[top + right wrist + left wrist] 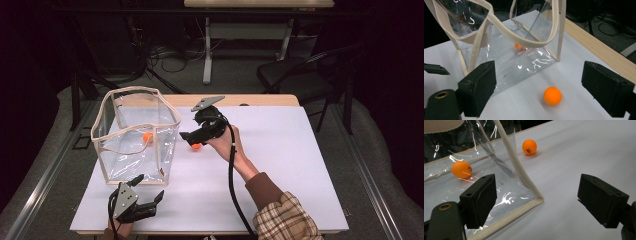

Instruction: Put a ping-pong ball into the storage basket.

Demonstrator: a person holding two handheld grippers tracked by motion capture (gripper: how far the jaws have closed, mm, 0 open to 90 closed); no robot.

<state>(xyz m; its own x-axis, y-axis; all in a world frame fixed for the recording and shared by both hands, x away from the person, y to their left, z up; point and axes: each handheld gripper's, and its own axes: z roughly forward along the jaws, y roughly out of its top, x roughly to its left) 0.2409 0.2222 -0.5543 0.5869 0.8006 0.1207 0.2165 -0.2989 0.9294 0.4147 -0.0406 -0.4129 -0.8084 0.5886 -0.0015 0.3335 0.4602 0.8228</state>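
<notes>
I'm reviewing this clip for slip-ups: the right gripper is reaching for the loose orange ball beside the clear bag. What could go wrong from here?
1. The ball lies free on the smooth white table; a nudge from the open right gripper could roll it away.
2. The clear bag looks light and stands close by, while the left gripper rests open and apart from it, so a bump might shift it.

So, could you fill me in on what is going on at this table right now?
A person is putting orange balls into a clear bag using two hand-held grippers. One ball already lies inside the bag. The right gripper, jaws open, is lined up on the second ball, which sits on the white tabletop just outside the bag. The left gripper waits open at the bag's near corner, holding nothing.
</notes>
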